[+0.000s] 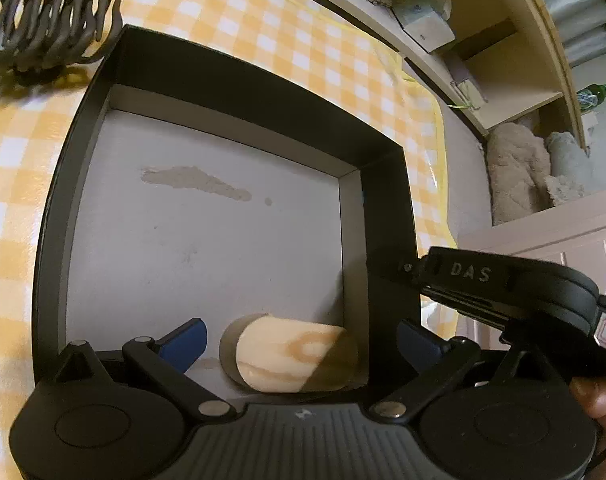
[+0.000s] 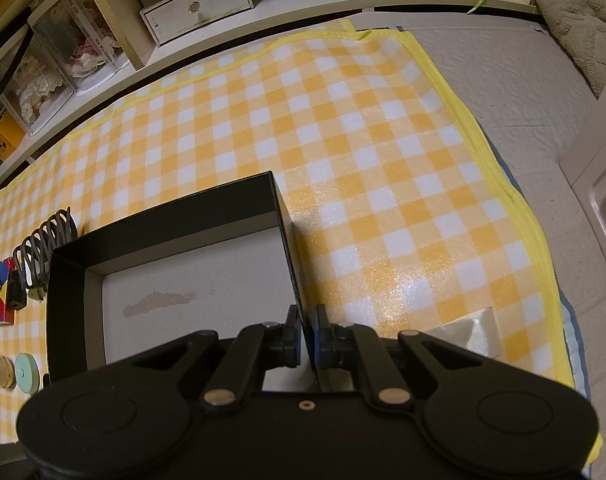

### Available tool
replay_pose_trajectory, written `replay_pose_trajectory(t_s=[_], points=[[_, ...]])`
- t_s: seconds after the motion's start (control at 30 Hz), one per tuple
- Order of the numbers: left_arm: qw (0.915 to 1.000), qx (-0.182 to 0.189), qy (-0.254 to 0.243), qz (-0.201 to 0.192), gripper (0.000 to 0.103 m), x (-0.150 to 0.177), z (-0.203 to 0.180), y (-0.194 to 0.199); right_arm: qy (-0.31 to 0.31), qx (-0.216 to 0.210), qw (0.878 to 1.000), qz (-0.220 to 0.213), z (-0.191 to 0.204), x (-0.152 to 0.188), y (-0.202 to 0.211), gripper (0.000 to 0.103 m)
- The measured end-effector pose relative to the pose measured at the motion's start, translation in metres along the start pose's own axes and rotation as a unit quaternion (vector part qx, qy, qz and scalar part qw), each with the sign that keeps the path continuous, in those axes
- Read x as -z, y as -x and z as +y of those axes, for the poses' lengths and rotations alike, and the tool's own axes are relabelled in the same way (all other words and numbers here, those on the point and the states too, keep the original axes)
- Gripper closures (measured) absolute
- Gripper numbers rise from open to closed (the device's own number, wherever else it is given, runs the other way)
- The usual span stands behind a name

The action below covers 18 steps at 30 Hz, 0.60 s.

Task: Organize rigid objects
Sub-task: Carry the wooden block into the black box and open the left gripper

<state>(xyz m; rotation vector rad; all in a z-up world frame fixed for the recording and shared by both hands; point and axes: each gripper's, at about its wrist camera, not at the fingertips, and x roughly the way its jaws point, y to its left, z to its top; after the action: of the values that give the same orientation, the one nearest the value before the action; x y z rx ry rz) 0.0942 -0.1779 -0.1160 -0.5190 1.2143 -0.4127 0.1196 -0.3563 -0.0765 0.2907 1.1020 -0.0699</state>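
Left tongs (image 1: 299, 340): spread wide, blue pads on either side of the wooden cylinder (image 1: 291, 360), neither pad touching it. Cylinder lies on its side on the pale floor of the black box (image 1: 239, 76), bottom centre of the left wrist frame, near the box's lower right corner. Reads as a drop-off: piece is down in the box and released, tongs wide so they can lift clear without dragging it.

Right tongs (image 2: 306, 340): clenched on the box's right wall (image 2: 293, 280), one pad inside, one outside, bottom centre of the right wrist frame. In the left view the same tool comes in from the lower right onto that wall. Likely purpose: pin the light box so it doesn't slide on the slick checked mat (image 2: 383, 160) while the other hand loads it.

Box otherwise bare apart from a tan smear on its floor.

Still outside the box, left edge of the right wrist frame: dark claw hair clip (image 2: 43, 248) just beside the box's far left corner, a red-and-blue figure (image 2: 1, 292) with a small black item against it, a teal disc (image 2: 27, 372) and a clear bottle end lower down. Judgement: those are next in line, clip being the nearest pick.

Mat sits on a quilted bed surface (image 2: 523, 120); shelves along the top, irrelevant to the job.
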Motion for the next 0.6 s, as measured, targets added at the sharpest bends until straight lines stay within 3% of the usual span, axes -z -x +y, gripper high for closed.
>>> replay_pose_trajectory(t_s=[0.27,0.4,0.6], points=[[0.998,0.048,-0.006,0.042,0.006,0.004,-0.002,-0.007,0.001,0.001,1.0,0.0,0.0,0.0,0.001,0.096],[0.9977,0.039,-0.031,0.045,0.006,0.009,-0.009,-0.009,0.001,0.0,1.0,0.0,0.0,0.0,0.001,0.096],[0.9977,0.034,-0.03,0.05,0.006,0.008,-0.01,-0.009,0.0,0.0,1.0,0.0,0.0,0.0,0.001,0.096]])
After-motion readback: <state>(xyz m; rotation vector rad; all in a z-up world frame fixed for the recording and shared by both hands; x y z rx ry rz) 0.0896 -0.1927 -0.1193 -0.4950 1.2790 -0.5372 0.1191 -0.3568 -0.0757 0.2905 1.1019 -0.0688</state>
